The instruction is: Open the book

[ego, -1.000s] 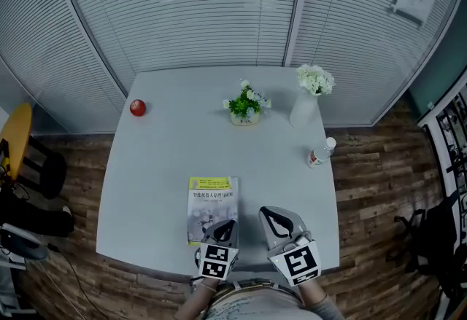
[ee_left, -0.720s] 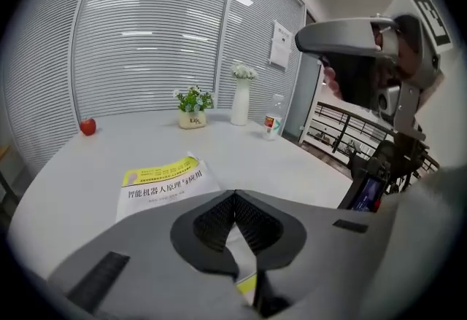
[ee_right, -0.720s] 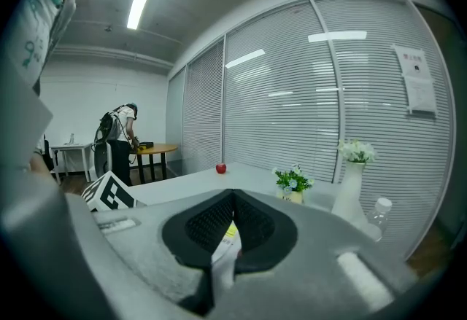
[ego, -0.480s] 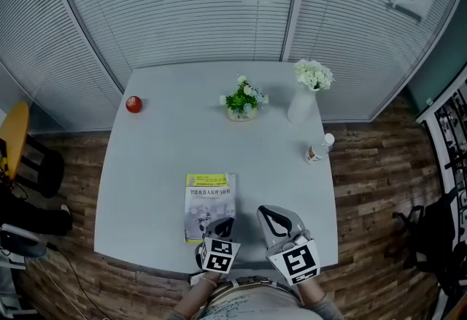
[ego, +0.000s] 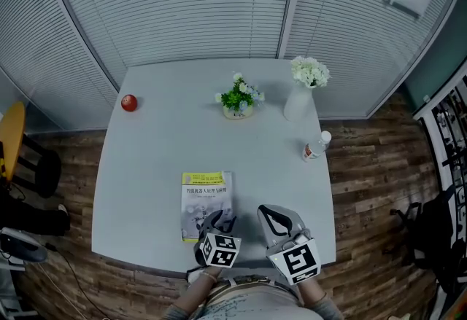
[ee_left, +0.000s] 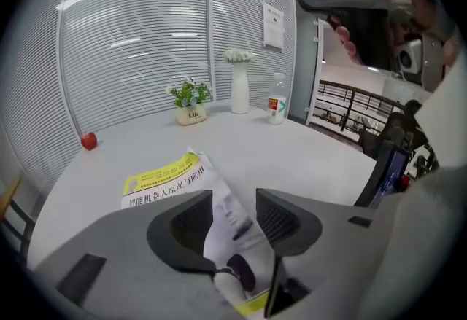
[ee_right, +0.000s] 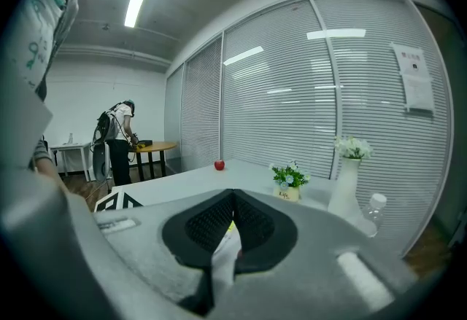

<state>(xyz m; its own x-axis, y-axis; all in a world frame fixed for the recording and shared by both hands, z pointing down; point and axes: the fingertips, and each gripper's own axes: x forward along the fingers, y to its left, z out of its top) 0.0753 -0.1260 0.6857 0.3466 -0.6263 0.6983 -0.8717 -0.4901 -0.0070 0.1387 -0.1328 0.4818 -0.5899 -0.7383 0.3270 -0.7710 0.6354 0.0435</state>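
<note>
The book between the left gripper's opening grey jaws: yellow band, white-grey cover. Beyond them, red apple, pale grey table.

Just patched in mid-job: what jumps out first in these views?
The yellow-banded paperback book lying cover-up at the near edge of the pale grey table draws the eye, with the left gripper poised over its near end, jaws opening and the cover showing between them, not pinched. Farther back, a small red apple sits alone at the far left and a tall white vase of white flowers at the far right.
</note>
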